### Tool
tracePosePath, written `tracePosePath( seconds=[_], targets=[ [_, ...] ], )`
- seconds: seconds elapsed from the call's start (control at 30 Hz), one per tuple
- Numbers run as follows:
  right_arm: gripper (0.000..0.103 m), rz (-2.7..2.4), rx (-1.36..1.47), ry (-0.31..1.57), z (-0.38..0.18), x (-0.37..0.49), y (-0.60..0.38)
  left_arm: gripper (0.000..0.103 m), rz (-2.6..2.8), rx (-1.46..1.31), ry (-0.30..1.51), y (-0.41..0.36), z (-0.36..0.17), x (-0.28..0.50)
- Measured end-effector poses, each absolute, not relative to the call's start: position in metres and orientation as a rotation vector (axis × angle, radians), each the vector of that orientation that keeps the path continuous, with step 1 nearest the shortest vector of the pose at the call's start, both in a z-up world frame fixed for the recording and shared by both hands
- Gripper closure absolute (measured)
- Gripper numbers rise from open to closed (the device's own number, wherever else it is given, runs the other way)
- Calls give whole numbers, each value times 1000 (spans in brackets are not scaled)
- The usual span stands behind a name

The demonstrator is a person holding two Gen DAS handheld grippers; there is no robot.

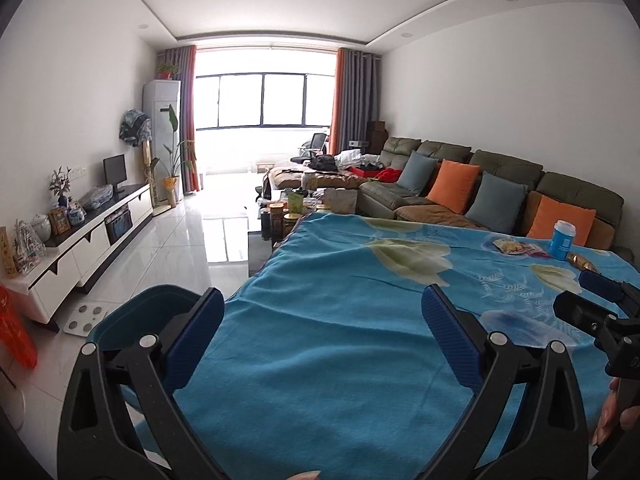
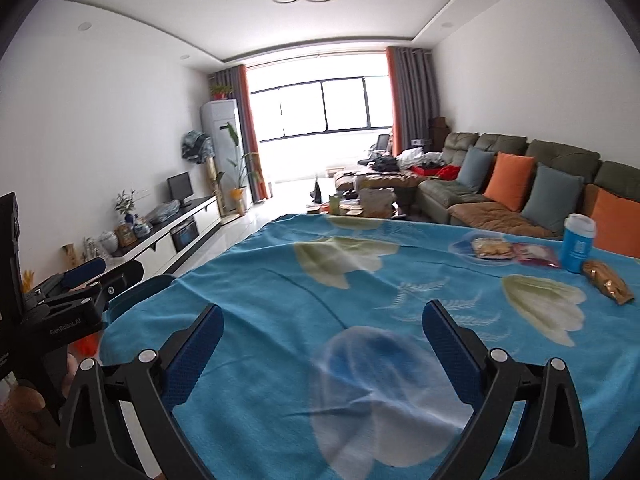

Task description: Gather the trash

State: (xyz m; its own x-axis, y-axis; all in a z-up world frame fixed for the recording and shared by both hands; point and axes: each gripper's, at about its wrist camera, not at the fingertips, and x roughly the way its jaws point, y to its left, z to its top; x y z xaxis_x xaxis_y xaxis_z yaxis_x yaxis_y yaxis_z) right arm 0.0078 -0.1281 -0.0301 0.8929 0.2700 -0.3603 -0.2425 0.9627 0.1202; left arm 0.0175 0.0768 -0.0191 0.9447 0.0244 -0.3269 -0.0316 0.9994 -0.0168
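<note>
A table under a blue flowered cloth (image 1: 340, 340) (image 2: 280, 300) fills the foreground. At its far right lie a blue cup with a white lid (image 1: 561, 239) (image 2: 577, 243), a yellowish snack packet (image 1: 508, 246) (image 2: 491, 248), a pink wrapper (image 1: 534, 251) (image 2: 536, 255) and a brown-gold wrapper (image 1: 582, 262) (image 2: 608, 282). My left gripper (image 1: 323, 300) is open and empty over the cloth's left part. My right gripper (image 2: 323, 316) is open and empty over the cloth's middle, well short of the trash. A dark teal bin (image 1: 136, 312) (image 2: 136, 290) stands at the table's left edge.
A green sofa with orange and grey cushions (image 1: 460, 184) (image 2: 516, 184) runs behind the table on the right. A cluttered coffee table (image 1: 296, 208) stands beyond. A white TV cabinet (image 1: 92, 236) lines the left wall. A white scale (image 1: 86, 316) lies on the tiled floor.
</note>
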Motion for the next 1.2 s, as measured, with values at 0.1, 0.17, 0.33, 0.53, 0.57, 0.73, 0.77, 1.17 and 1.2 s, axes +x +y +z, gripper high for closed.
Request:
tracePosePath(
  seconds=[0.1, 0.17, 0.33, 0.53, 0.57, 0.73, 0.77, 1.17, 1.2],
  targets=[
    [7, 191, 76, 357, -29, -1, -144, 6, 5, 3, 297, 53, -15, 19],
    [7, 149, 77, 336, -27, -8, -154, 6, -9, 18, 275, 39, -13, 20],
    [7, 93, 114, 316, -27, -18, -178, 6, -55, 52, 232, 11, -7, 13],
    [7, 38, 110, 276, -25, -31, -193, 6, -84, 51, 217, -7, -9, 6],
    [7, 29, 109, 272, -25, -33, -195, 6, -88, 49, 217, -8, -9, 6],
    [7, 2, 112, 252, -21, -40, -201, 6, -106, 43, 208, -12, -10, 3],
    [7, -2, 113, 251, -20, -41, -201, 6, -109, 44, 208, -12, -9, 3],
    [7, -33, 121, 242, -17, -42, -208, 6, -131, 56, 193, -18, -8, -2],
    [7, -34, 119, 241, -17, -43, -208, 6, -130, 55, 193, -18, -8, -1]
  ],
)
